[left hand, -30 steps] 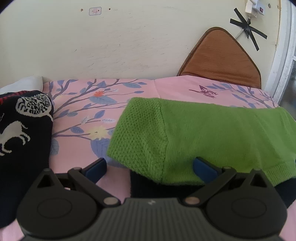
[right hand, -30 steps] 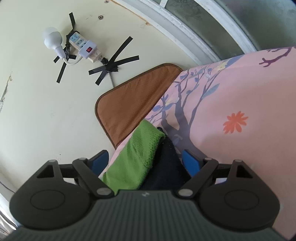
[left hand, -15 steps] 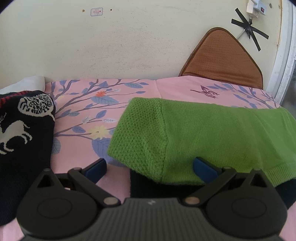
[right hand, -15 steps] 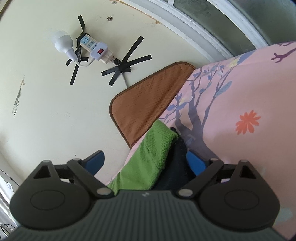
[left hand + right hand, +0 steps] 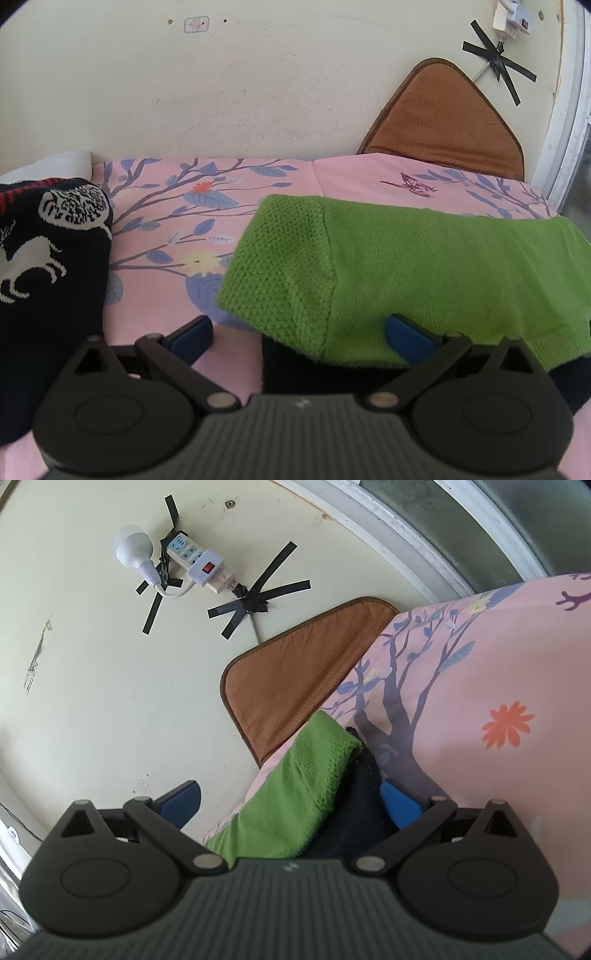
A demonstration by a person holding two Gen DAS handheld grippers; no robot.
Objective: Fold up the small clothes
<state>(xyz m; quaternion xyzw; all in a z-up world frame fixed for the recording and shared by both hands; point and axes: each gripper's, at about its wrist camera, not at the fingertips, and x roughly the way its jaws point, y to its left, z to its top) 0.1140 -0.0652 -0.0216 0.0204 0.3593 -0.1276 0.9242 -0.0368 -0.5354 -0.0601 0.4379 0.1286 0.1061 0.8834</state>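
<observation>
Left wrist view: left tongs (image 5: 299, 332) stood apart over a green garment (image 5: 406, 266) on the bed (image 5: 258, 177); dark sweater (image 5: 44, 258) alongside. Right tongs (image 5: 291, 797) were opening astride its edge; cushion (image 5: 295, 679) beyond.

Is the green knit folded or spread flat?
Folded: the green knit lies doubled over a dark garment, its rounded fold edge at the left.

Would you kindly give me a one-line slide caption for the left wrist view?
Open left tongs hover at the green sweater's folded edge on a pink floral sheet, a dark patterned sweater alongside.
</observation>
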